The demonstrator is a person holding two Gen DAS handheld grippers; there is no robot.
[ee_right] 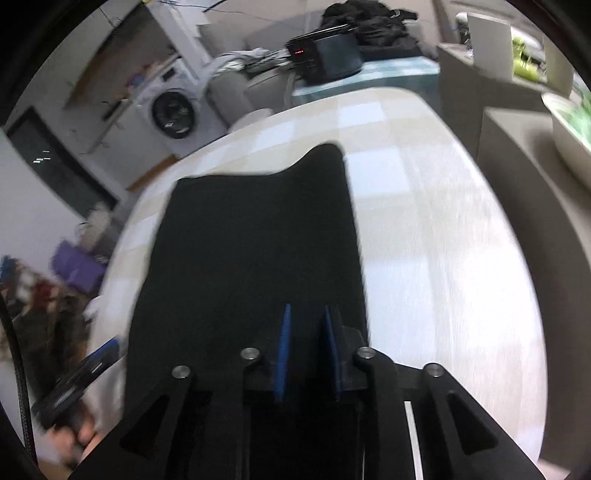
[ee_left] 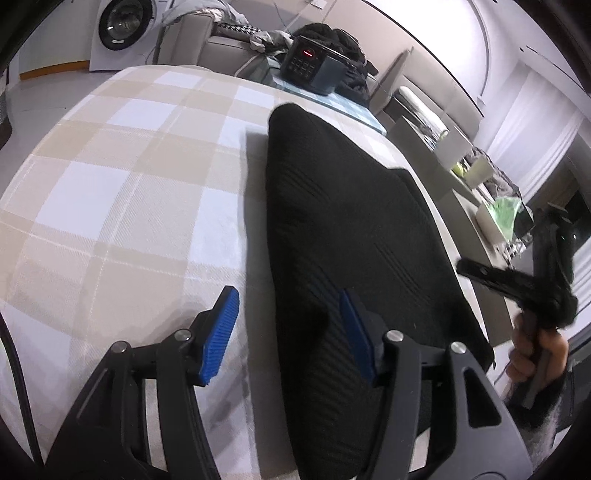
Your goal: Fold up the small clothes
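A black ribbed garment (ee_left: 332, 206) lies flat on the beige and white checked tablecloth (ee_left: 122, 177). My left gripper (ee_left: 287, 295) stands open over its near left edge: the left pad is above bare cloth and the right pad above the garment. In the right wrist view the same garment (ee_right: 255, 236) stretches away from my right gripper (ee_right: 307, 308). Its blue pads stand narrowly apart just above the near edge, and I see nothing pinched between them. That view is blurred. A hand holds the right gripper (ee_left: 517, 280) at the table's right edge.
A black cooker with a red display (ee_left: 314, 62) and a pile of dark clothes (ee_left: 332, 35) sit beyond the table's far end. A washing machine (ee_right: 173, 114) stands behind. A counter with green items (ee_left: 506, 210) runs along the right side.
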